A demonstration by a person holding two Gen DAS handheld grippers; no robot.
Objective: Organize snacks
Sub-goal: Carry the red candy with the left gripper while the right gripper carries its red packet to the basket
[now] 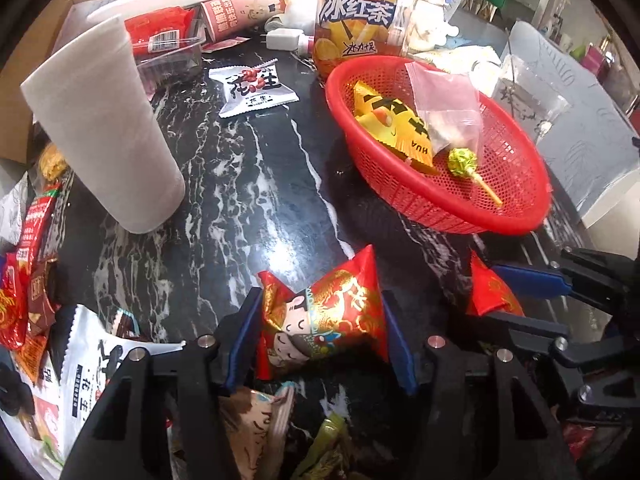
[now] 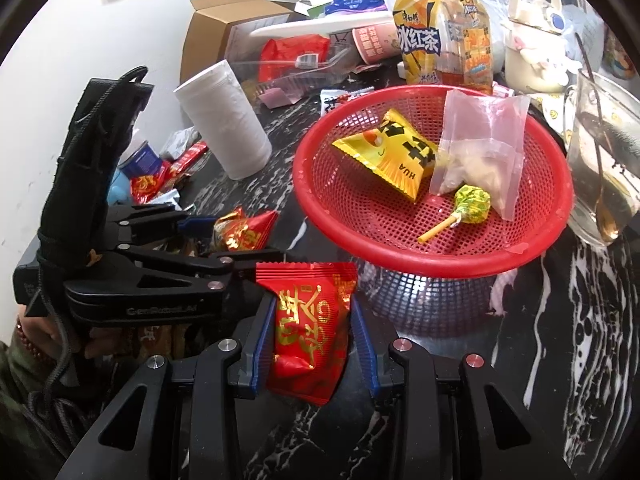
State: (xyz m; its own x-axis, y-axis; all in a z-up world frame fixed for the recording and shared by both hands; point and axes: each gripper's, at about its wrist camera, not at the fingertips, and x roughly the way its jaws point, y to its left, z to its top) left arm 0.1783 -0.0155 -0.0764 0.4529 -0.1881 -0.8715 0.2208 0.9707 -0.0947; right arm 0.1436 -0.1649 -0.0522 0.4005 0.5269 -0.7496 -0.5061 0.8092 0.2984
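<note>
My left gripper (image 1: 322,320) is shut on a red and gold snack packet with a cartoon face (image 1: 320,316), held above the dark marble counter. My right gripper (image 2: 312,328) is shut on a red packet with gold writing (image 2: 310,328); it also shows in the left wrist view (image 1: 490,294). The left gripper with its packet (image 2: 244,232) shows in the right wrist view, just left of mine. A red mesh basket (image 1: 516,184) (image 2: 536,248) stands ahead of both, holding a yellow packet (image 2: 390,160), a clear bag (image 2: 480,156) and a green lollipop (image 2: 472,206).
A paper towel roll (image 1: 100,128) stands at the left. A white peanut packet (image 1: 252,90) lies on the counter behind it. An iced tea bottle (image 1: 360,12) stands behind the basket. A glass mug (image 2: 604,160) is at the right. Loose snack packets (image 1: 28,292) pile at the near left.
</note>
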